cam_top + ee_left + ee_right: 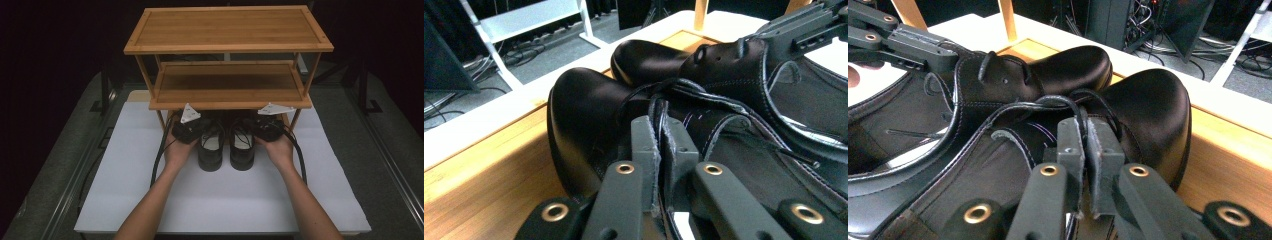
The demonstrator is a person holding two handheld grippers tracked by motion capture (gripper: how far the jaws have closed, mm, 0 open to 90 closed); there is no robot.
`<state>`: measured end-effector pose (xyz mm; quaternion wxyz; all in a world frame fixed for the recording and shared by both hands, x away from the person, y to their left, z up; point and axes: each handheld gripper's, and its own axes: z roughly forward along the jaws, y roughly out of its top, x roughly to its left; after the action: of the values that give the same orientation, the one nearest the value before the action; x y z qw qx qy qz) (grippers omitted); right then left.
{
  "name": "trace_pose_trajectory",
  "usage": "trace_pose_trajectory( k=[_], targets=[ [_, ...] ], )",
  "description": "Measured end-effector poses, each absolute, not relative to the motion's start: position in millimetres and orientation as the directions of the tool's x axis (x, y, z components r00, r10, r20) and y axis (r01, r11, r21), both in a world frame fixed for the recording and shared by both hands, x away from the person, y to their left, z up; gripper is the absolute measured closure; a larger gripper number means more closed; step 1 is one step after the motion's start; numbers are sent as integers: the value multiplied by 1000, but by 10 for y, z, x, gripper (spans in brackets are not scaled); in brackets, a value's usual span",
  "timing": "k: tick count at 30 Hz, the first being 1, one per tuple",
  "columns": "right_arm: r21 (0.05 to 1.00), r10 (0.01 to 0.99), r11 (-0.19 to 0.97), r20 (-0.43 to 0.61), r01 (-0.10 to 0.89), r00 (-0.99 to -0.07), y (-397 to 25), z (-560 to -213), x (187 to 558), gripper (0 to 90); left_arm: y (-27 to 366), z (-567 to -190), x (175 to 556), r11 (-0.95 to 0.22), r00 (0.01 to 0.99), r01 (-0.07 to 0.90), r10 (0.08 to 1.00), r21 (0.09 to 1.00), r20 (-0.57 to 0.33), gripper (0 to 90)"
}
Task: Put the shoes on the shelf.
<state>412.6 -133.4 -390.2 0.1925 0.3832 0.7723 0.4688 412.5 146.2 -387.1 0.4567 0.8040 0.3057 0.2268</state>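
Note:
Two black lace-up shoes lie side by side, toes under the bamboo rack point(227, 45) and heels out on the white mat point(150, 200). My left gripper point(187, 127) is shut on the left shoe point(210, 150), its jaws pinching the leather edge by the laces point(659, 125). My right gripper point(270, 125) is shut the same way on the right shoe point(242, 150), gripping its lace edge point(1083, 125). Both toes point(584, 110) point(1153, 100) sit over the rack's wooden bottom board point(484, 170). Each gripper view shows the other gripper point(804, 25) point(913, 40) farther off.
The rack has a top shelf and a middle shelf point(227, 85), both bare, with thin legs point(161, 120) at the corners. The mat extends to both sides of the shoes. Dark floor, cables and stands surround the table point(380, 150).

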Motion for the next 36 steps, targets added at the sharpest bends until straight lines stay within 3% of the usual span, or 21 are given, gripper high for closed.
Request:
trace_pose_trajectory(
  k=[4,8,13,17,22,31,36],
  targets=[
    [870,786,287,24,400,-617,-1338,-3878,4105,634,1490,-3848,4104,-404,710,288,698,868,89,694],
    [873,775,251,77,418,-627,-1440,-3801,4045,541,1578,-3781,4055,-382,723,312,689,870,44,576],
    [888,753,206,125,411,-647,-1583,-3730,3866,396,1692,-3708,3882,-407,751,299,659,863,50,432],
    [893,748,199,128,404,-651,-1694,-3719,3668,362,1814,-3686,3731,-396,770,309,637,865,17,337],
    [869,744,251,109,427,-660,-1771,-3759,3442,388,1934,-3735,3539,-407,786,305,619,861,14,244],
    [795,734,300,160,527,-660,-1727,-4153,3307,187,1941,-4125,3394,-461,802,357,597,812,-13,147],
    [758,728,341,163,557,-666,-1664,-4335,3325,125,1859,-4268,3394,-498,808,372,589,783,-9,115]
  ],
)
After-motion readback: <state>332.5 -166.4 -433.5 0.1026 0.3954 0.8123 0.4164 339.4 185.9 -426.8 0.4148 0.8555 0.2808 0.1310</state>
